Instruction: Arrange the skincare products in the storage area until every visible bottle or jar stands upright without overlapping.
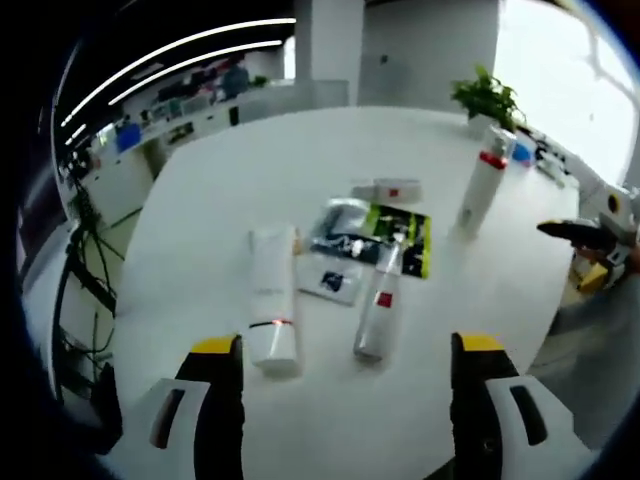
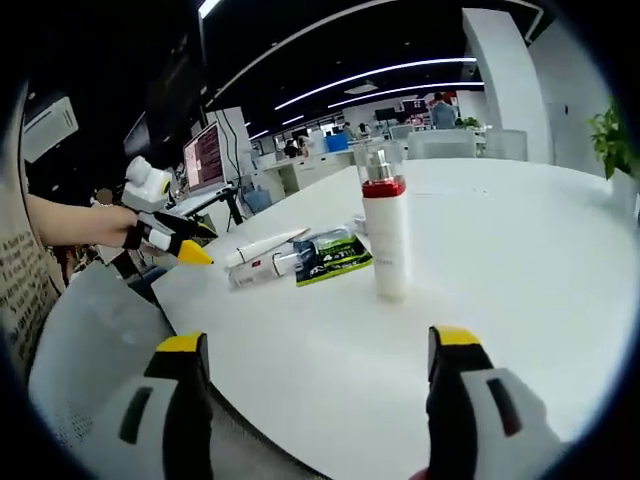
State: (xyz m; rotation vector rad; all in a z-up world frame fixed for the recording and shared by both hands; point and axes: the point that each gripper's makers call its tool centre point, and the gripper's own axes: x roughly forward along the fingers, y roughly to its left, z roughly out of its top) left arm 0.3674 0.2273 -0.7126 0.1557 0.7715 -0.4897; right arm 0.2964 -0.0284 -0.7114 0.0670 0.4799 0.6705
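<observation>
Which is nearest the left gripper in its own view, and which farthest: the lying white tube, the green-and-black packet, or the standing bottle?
From the left gripper:
1. White tube, lying by its left jaw.
2. Green-and-black packet, flat at mid-table.
3. Standing bottle, upright, far right, near the plant.

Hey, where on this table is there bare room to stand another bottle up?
Bare white table lies beyond the lying items toward the far edge, and left of the lying tube. It is crowded mid-table: the tube, a lying clear bottle and sachets. The upright bottle stands apart near the plant.
</observation>
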